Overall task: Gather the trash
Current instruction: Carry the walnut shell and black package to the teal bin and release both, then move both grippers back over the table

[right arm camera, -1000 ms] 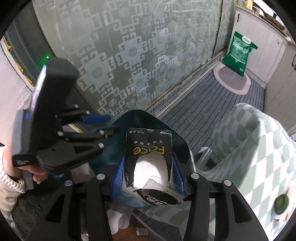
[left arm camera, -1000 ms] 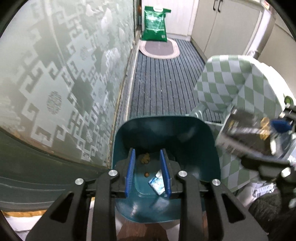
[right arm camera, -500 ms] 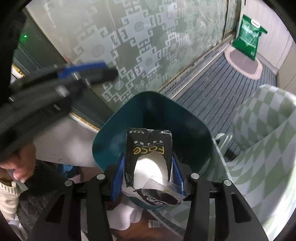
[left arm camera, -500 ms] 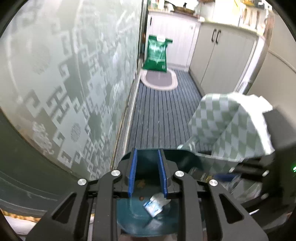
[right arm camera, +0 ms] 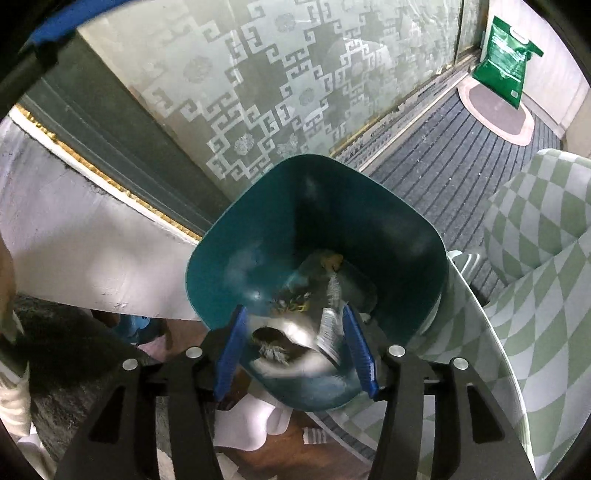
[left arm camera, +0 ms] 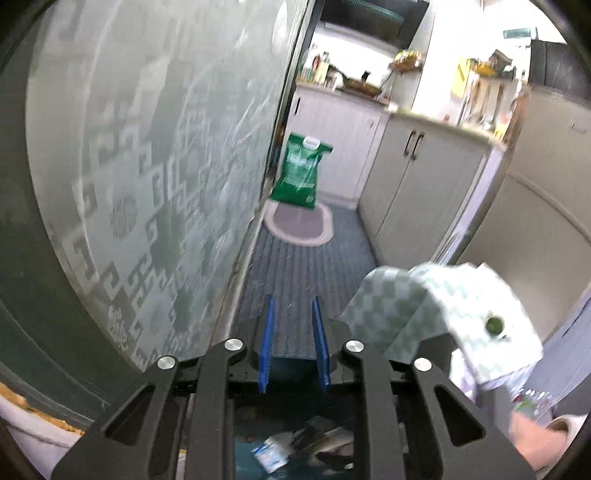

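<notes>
The teal bin [right arm camera: 258, 240] stands on the floor below both grippers. My right gripper [right arm camera: 295, 350] points down into it and its jaws are opening. The black and white tissue pack [right arm camera: 295, 343], blurred, is dropping between the blue pads [right arm camera: 231, 354] onto other trash, with orange scraps [right arm camera: 332, 260] deeper in. My left gripper [left arm camera: 293, 332] is raised above the bin and faces the kitchen passage; its jaws are closing on nothing. Under it the bin's inside shows a small blue and white wrapper [left arm camera: 269, 456]. A blurred piece of the left gripper [right arm camera: 55, 22] crosses the right wrist view's top left.
A frosted patterned glass door [left arm camera: 147, 184] runs along the left. A table under a green checked cloth [right arm camera: 535, 258] stands to the right of the bin. A green bag [left arm camera: 299, 177] and an oval mat [left arm camera: 299, 225] lie at the passage's far end beside cabinets [left arm camera: 413, 184]. A hand [left arm camera: 535, 443] shows at the lower right.
The left gripper rose and tilted up from the bin toward the passage, its jaws narrowing. The right gripper sank toward the bin, its jaws widened and the tissue pack slipped down out of them.
</notes>
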Available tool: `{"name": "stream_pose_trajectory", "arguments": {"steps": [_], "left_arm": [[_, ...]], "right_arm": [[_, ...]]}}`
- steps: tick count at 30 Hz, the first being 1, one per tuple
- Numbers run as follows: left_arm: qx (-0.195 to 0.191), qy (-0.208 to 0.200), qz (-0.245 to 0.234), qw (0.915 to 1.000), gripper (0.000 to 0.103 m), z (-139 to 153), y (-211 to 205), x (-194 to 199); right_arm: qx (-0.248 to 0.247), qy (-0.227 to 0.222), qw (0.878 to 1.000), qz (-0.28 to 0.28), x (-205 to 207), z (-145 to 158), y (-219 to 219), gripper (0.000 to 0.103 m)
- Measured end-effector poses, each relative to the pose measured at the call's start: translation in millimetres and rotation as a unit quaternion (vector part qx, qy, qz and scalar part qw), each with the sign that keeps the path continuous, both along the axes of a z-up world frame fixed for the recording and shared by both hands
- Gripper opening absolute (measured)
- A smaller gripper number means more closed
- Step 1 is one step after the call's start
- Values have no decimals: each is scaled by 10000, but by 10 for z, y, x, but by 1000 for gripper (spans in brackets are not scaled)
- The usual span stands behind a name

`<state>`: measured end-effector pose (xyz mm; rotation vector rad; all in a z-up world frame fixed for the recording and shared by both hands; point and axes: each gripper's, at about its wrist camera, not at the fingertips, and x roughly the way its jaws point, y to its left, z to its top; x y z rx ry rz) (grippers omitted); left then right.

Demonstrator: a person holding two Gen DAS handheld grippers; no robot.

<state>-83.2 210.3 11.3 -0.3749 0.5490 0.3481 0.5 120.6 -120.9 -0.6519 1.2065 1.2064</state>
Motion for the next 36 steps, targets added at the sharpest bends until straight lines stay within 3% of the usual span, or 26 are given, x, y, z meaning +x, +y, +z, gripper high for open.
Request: {"name": "stream_pose_trajectory", "arguments": {"steps": [6, 10, 18, 36], "left_arm": [[-153, -796, -109, 9967, 23, 365, -122, -125], [-43, -962, -279, 9950, 32, 486, -287, -100], [26, -955, -451, 9944, 39, 526, -538, 90], [334, -521, -984, 9932, 48, 404, -1234, 614]], "right_arm": [[599, -181, 9980, -57, 13, 314, -42, 54], [1088, -378, 9932, -198, 91, 603, -163, 54], [1668, -790, 9800, -744, 467, 1050, -626, 54], [1876, -1308, 9597, -1635, 999, 1373, -1727, 54]]}}
